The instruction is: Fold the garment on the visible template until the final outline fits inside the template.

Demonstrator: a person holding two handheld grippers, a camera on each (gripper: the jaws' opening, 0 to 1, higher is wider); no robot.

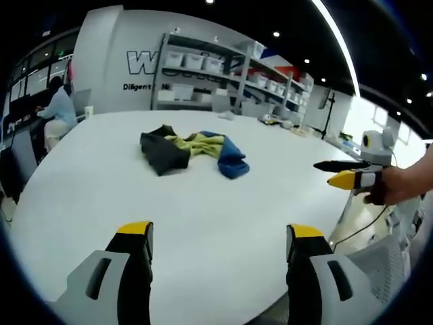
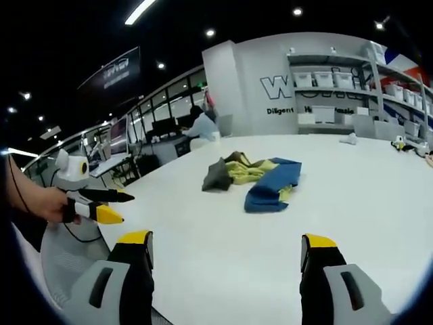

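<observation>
A: Nearest?
B: Left gripper point(image 1: 220, 240) and right gripper point(image 2: 226, 250), both jaws spread, empty, over the white table point(image 1: 203, 203).
A: Beyond?
B: Crumpled garment point(image 1: 193, 150) mid-table, unobstructed. Behind, shelving point(image 1: 223, 81) with bins; a seated person point(image 1: 57, 112).

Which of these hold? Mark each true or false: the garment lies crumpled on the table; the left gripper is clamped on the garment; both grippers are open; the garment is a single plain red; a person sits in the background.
1. The garment lies crumpled on the white table: true.
2. The left gripper is clamped on the garment: false; it is apart from the cloth, with nothing between its jaws.
3. Both grippers are open: true; the right gripper gapes too.
4. The garment is plain red: false; it is black, yellow-green and blue.
5. A person sits in the background: true.
</observation>
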